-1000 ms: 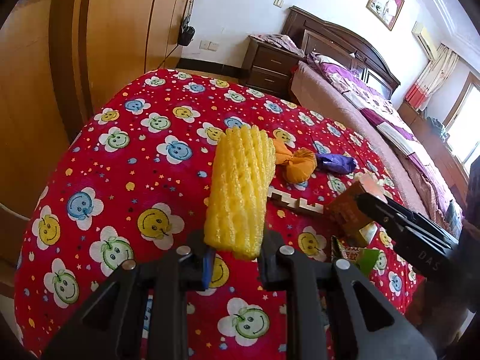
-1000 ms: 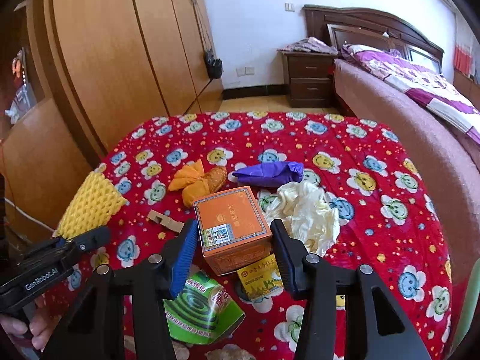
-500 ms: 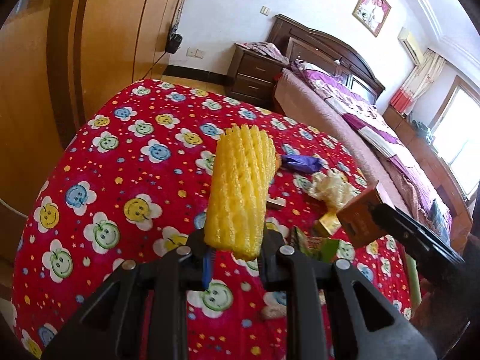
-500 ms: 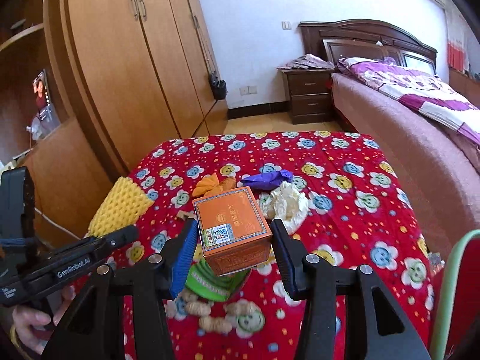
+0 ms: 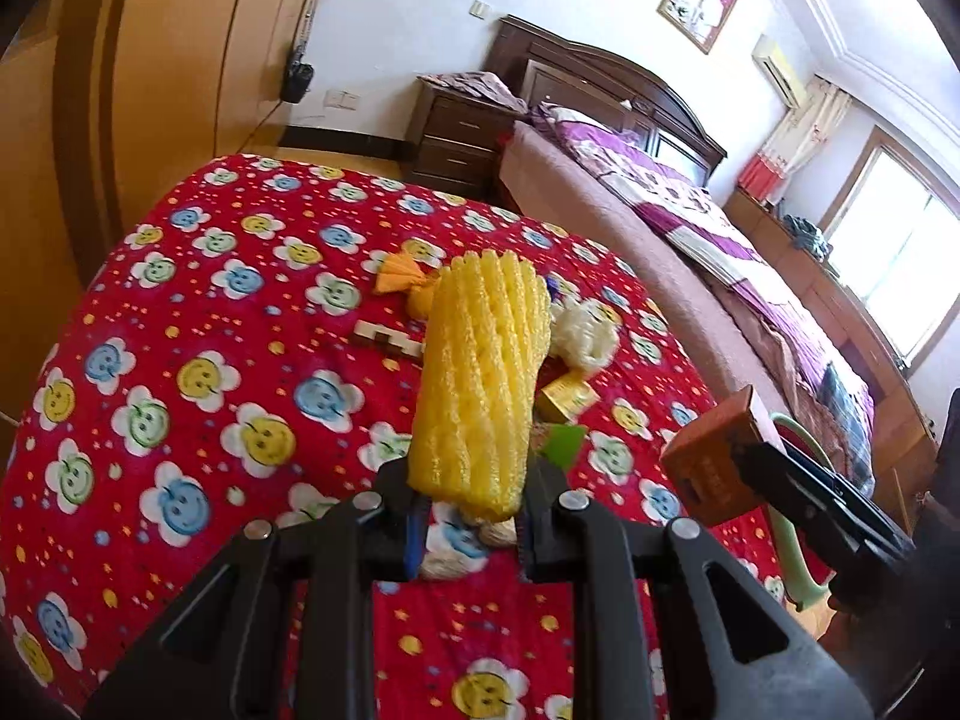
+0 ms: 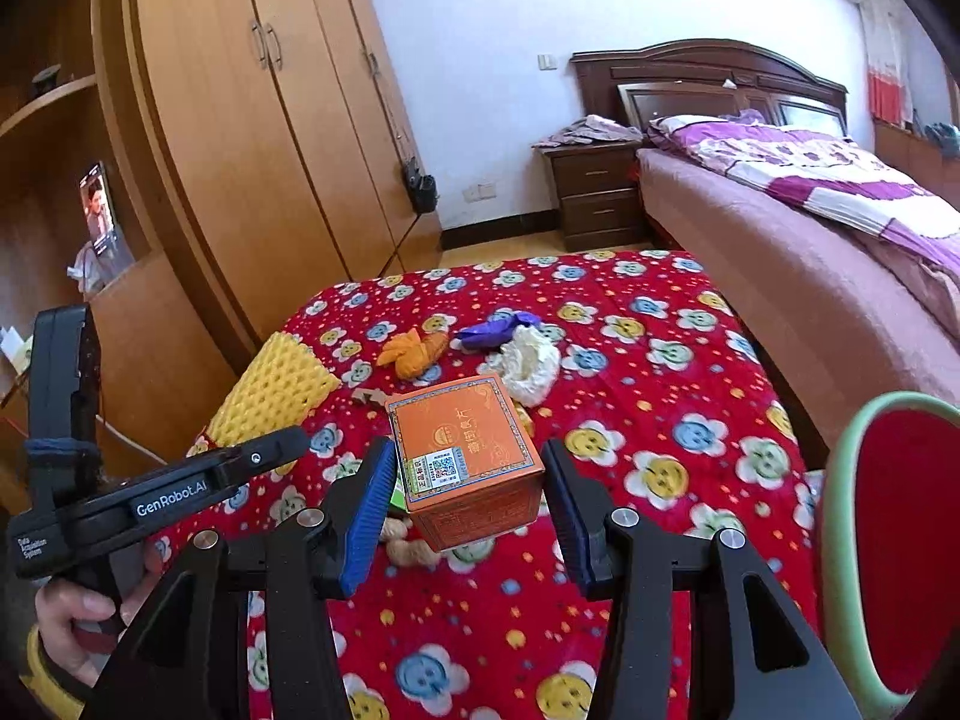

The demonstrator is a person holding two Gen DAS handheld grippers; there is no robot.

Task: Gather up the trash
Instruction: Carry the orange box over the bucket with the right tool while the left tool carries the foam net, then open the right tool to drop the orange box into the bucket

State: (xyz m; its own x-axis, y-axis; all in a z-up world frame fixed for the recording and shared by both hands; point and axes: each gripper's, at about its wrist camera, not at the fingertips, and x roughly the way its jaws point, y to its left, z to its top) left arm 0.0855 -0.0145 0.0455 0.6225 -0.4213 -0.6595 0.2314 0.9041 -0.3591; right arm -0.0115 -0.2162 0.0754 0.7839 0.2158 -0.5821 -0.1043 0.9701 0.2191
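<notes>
My left gripper (image 5: 471, 525) is shut on a yellow foam fruit net (image 5: 480, 378), which stands up from its jaws above the red table. From the right wrist view that net (image 6: 273, 387) shows at the left, over the left gripper's black body. My right gripper (image 6: 468, 507) is shut on an orange cardboard box (image 6: 465, 456), lifted off the cloth; the same box (image 5: 711, 459) appears at the right of the left wrist view. On the cloth lie an orange wrapper (image 6: 414, 351), a purple wrapper (image 6: 495, 330), a crumpled white paper (image 6: 528, 363) and a small yellow packet (image 5: 567, 399).
A red smiley-flower cloth (image 6: 660, 420) covers the table. A red bin with a green rim (image 6: 900, 540) stands at the near right. Peanut shells (image 6: 408, 546) lie under the box. A wooden wardrobe (image 6: 240, 120) is on the left, a bed (image 6: 810, 228) on the right.
Both grippers have pulled back and risen from the table with their loads, so the table looks smaller and farther. The bin has come into the right wrist view.
</notes>
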